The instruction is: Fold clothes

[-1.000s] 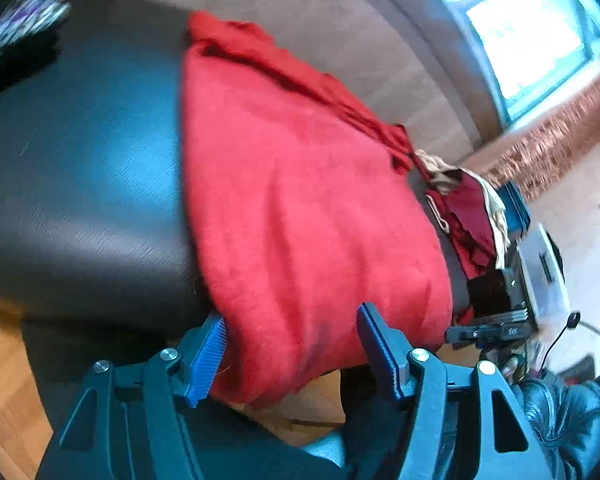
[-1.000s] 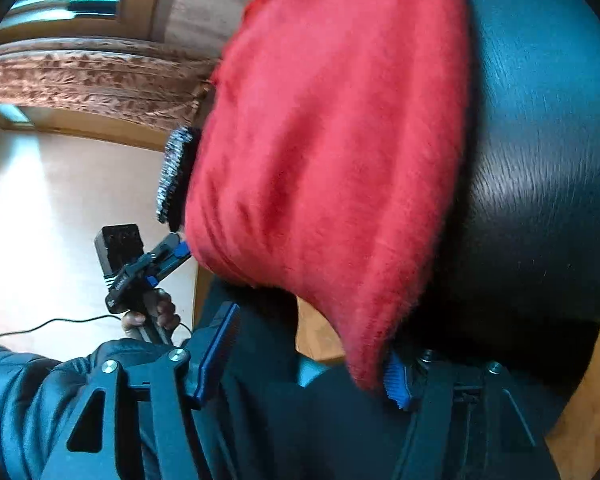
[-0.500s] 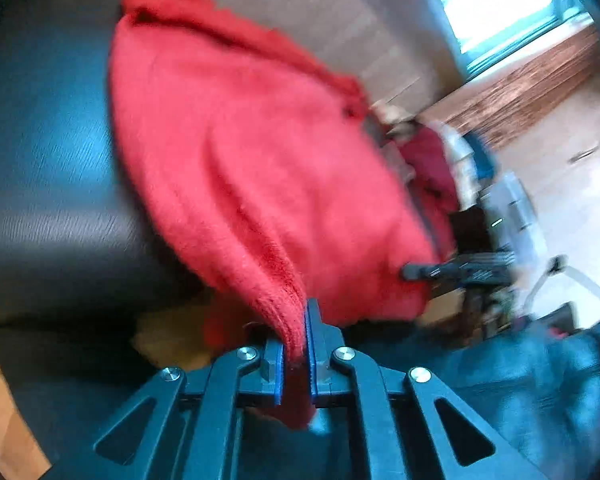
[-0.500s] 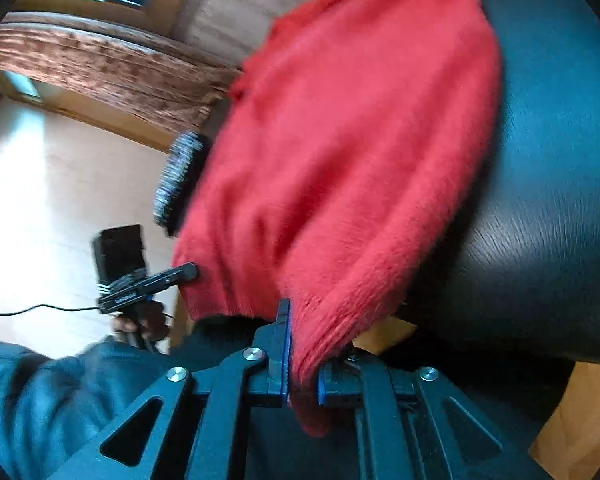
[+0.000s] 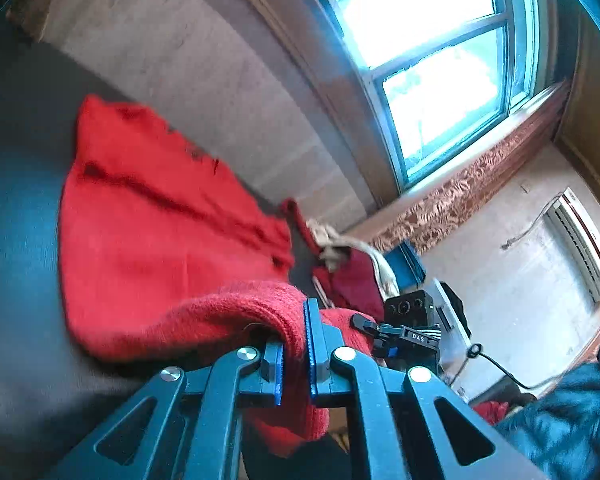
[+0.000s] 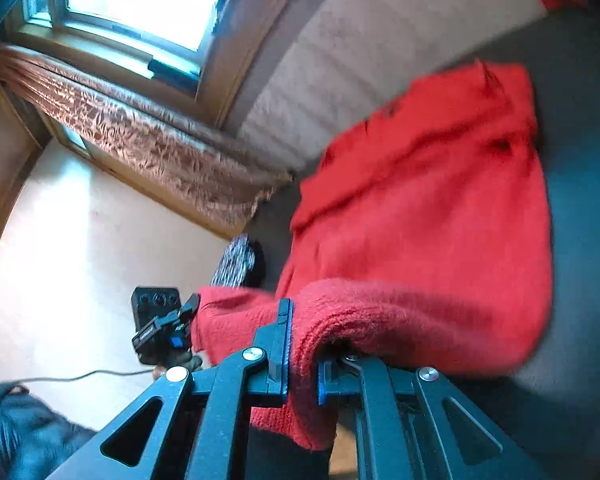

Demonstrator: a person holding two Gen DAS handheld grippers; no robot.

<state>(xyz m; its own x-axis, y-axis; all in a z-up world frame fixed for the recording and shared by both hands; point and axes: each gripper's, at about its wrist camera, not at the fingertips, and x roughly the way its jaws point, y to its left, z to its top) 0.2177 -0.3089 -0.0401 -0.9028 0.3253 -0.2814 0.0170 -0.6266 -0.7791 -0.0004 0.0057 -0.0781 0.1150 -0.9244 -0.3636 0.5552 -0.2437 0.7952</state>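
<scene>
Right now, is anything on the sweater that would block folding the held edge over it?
Nothing visible. Both the left gripper and right gripper are shut on the sweater hem, and the fabric ahead on the dark table lies bare.

The red sweater (image 5: pixel 160 248) is smeared by motion in both views, so its knit and far edge do not resolve. Its pinched hem hangs behind the left tongs (image 5: pixel 294 344) and the right tongs (image 6: pixel 302 354), where the frames hide its lower end. The dark worktop (image 5: pixel 16 240) runs out of each picture, its edges unseen. The heap of clothes (image 5: pixel 352 272) beyond the sweater is too jumbled to sort. A dark padded sleeve (image 5: pixel 572 420) is cut by the corner.
</scene>
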